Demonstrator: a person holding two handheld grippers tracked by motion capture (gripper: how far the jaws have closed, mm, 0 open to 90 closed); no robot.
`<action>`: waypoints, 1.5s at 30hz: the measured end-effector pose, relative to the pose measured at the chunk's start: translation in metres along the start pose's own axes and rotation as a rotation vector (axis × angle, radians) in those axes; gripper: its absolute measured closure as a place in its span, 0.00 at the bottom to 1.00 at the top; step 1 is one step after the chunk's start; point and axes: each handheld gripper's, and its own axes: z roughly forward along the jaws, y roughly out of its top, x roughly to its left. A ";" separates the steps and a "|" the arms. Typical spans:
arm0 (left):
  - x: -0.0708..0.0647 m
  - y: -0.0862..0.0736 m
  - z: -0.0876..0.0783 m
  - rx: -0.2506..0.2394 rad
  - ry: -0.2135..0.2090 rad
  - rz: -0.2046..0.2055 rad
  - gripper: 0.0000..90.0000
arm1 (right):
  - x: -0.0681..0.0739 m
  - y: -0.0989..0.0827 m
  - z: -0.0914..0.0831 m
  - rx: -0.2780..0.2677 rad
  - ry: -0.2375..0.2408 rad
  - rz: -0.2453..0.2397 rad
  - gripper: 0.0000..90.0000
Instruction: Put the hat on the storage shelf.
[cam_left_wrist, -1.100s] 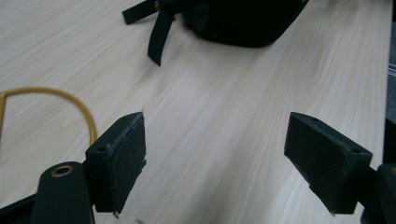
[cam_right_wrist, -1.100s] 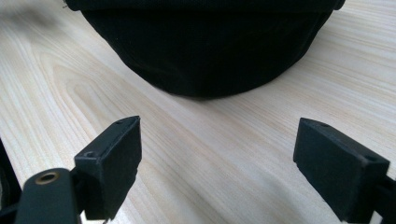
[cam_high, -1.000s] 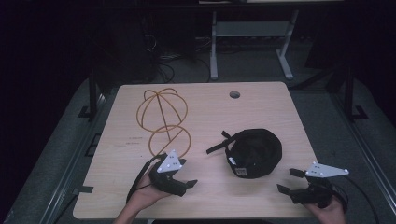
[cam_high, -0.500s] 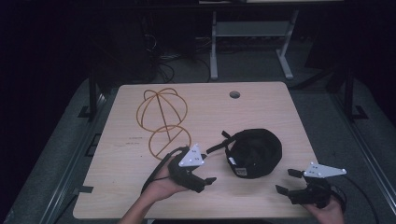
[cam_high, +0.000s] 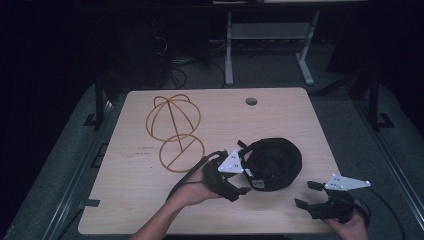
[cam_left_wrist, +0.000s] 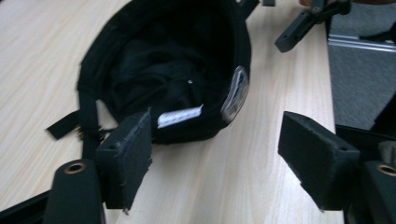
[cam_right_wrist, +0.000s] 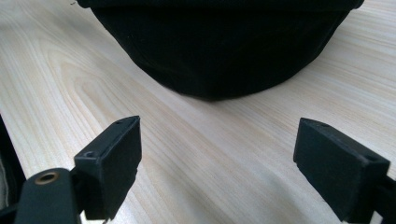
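Seemingly at the approach step, both wide-open, empty grippers — left gripper (cam_high: 243, 175), right gripper (cam_high: 306, 194) — flank the upturned black cap (cam_high: 274, 163), whose rim likely needs pinching next.

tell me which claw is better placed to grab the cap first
Left. The left claw is open right at the rim of the upturned black cap, its opening facing that claw. The right claw is open too, but sits farther back near the table edge, facing the crown's rounded outside.

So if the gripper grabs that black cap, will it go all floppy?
Probably floppy: the black cap is soft cloth, lying upside down with its strap trailing loose. It likely weighs little and won't roll. It may sag when lifted by one edge.
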 end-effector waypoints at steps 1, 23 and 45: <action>0.000 0.002 0.002 0.003 -0.002 0.000 0.29 | 0.000 0.000 0.000 0.000 0.000 0.001 0.16; 0.000 0.025 0.057 0.194 -0.092 0.136 0.48 | 0.001 0.000 0.001 -0.003 0.012 0.000 0.16; -0.001 0.038 0.050 0.133 -0.162 0.130 0.89 | 0.006 0.002 0.005 -0.034 0.034 -0.007 0.16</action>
